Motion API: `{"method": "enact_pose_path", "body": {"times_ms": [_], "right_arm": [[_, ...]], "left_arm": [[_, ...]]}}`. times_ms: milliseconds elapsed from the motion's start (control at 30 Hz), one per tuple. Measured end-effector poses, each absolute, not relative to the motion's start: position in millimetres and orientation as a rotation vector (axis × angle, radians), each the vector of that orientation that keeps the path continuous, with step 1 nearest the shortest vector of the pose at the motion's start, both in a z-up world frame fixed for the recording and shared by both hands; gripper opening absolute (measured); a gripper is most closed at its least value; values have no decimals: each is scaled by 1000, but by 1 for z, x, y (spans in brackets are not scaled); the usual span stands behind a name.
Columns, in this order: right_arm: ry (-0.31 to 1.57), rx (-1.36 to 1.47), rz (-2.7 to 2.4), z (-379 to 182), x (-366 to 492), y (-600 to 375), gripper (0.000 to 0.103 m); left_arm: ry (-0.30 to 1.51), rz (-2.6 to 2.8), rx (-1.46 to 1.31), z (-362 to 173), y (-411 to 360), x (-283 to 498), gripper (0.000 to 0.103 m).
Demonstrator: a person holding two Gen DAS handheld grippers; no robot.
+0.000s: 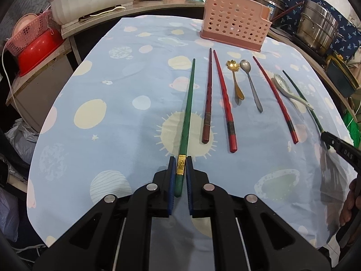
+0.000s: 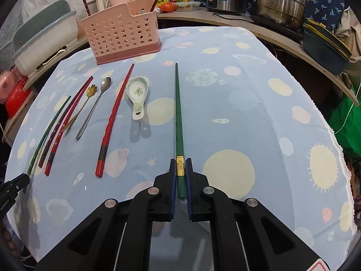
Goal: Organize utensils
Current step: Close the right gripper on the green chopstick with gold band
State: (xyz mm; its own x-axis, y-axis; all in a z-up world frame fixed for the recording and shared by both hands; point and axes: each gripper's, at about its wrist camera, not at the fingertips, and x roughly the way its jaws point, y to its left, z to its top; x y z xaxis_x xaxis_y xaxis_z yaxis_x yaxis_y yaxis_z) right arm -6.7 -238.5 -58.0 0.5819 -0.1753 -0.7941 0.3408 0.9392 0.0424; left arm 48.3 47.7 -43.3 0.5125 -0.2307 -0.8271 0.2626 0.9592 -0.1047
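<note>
The left gripper [image 1: 181, 166] is clenched on a green chopstick [image 1: 187, 108], its blue pads [image 1: 172, 174] pressing the gold band near the thick end. The right gripper [image 2: 181, 166] is clenched the same way on the other green chopstick [image 2: 179, 113], pads against its gold band. Both chopsticks lie along the blue cloth [image 1: 112, 94], tips pointing toward the pink holder [image 1: 234, 27] at the far edge.

In the left view the right gripper appears only as a black tip at the right edge, at the thick end of its chopstick, with part of the person's hand [image 1: 350, 203] below it. The right view shows the left gripper only as a black tip at the lower left. The right view alone shows two sticks standing inside the holder, and the ceramic spoon's [image 2: 137, 92] flowered bowl plainly.

Counted on the cloth: two green chopsticks, one in each gripper; three red chopsticks [image 1: 224, 103], one of them darker, two lying side by side and one apart between the spoons; three spoons, namely a gold one [image 1: 235, 81] with a flower-shaped bowl, a steel one [image 1: 250, 85] and the white ceramic one. There is one holder. All the loose utensils lie between the two green chopsticks, roughly parallel.
</note>
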Motion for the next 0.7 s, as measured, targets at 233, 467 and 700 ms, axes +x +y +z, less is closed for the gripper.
{"method": "enact_pose_path", "body": {"times_ms": [233,467,700], "right_arm": [[883,210,-280,-35,-19,-232,7],[849,200,-264,-15,-23,-228,7],[879,219,-269,-28,-21,-231,7]], "left_arm": [[972,-294,8,-25,52,48,6],[979,-302,8,-20,51,48,7],[998,-271,43,-48,47,47,21]]}}
